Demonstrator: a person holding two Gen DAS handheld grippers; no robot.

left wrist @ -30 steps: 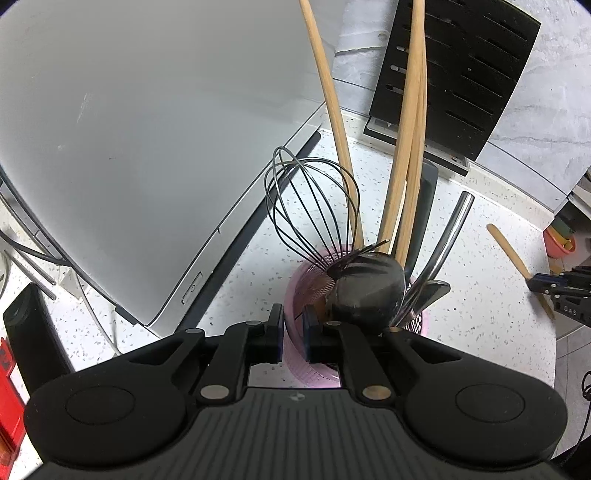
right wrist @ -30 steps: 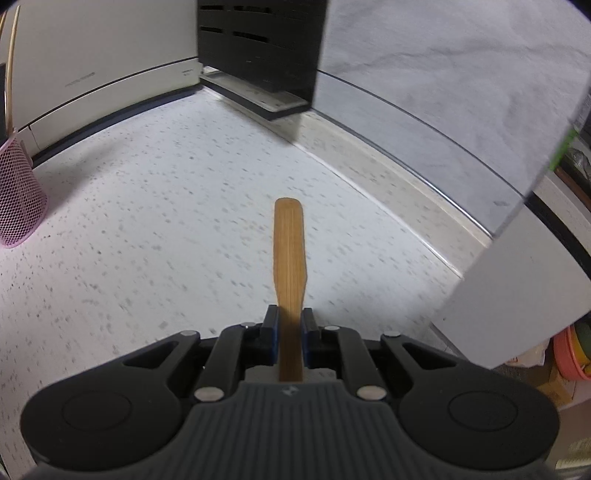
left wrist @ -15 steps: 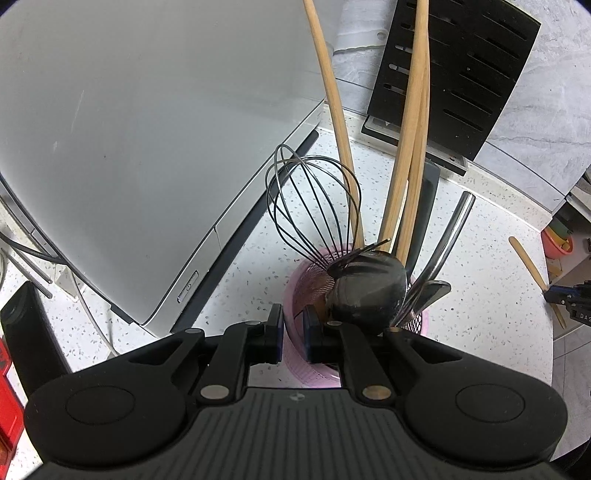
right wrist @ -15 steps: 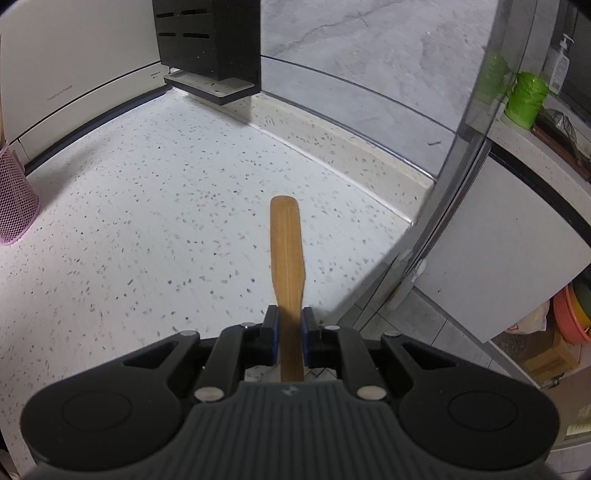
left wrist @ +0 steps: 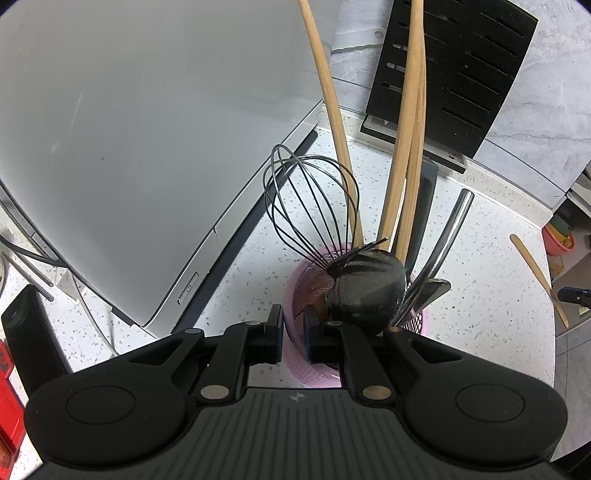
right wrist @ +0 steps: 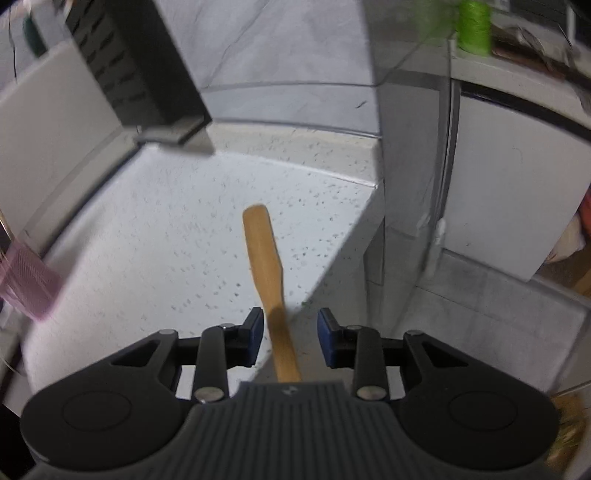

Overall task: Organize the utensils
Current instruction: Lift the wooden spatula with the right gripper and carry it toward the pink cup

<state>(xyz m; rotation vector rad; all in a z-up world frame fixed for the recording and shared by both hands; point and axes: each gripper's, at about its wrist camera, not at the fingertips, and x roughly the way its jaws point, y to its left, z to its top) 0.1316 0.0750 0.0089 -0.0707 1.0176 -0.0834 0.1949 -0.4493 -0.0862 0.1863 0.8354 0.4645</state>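
My left gripper (left wrist: 293,332) is shut on the near rim of a pink mesh holder (left wrist: 306,266) standing on the speckled counter. The holder contains a black whisk (left wrist: 314,206), long wooden handles (left wrist: 402,147), a black ladle (left wrist: 369,284) and metal utensils (left wrist: 443,243). In the right wrist view, the jaws of my right gripper (right wrist: 290,332) are opening. A wooden spatula (right wrist: 264,254) lies between them, and the blue pads stand off it on both sides. That spatula (left wrist: 535,269) also shows at the counter's right edge in the left wrist view. The pink holder (right wrist: 29,291) sits far left.
A large white appliance (left wrist: 129,129) fills the left side. A black knife block (left wrist: 454,74) leans on the back wall (right wrist: 140,74). The counter's edge (right wrist: 369,229) drops off just right of the spatula, beside a white cabinet (right wrist: 509,192). A green bottle (right wrist: 474,26) stands above.
The right gripper's jaws have parted off the wooden spatula. The right hand has rolled and moved towards the counter's right edge. The left gripper has stayed put on the holder.
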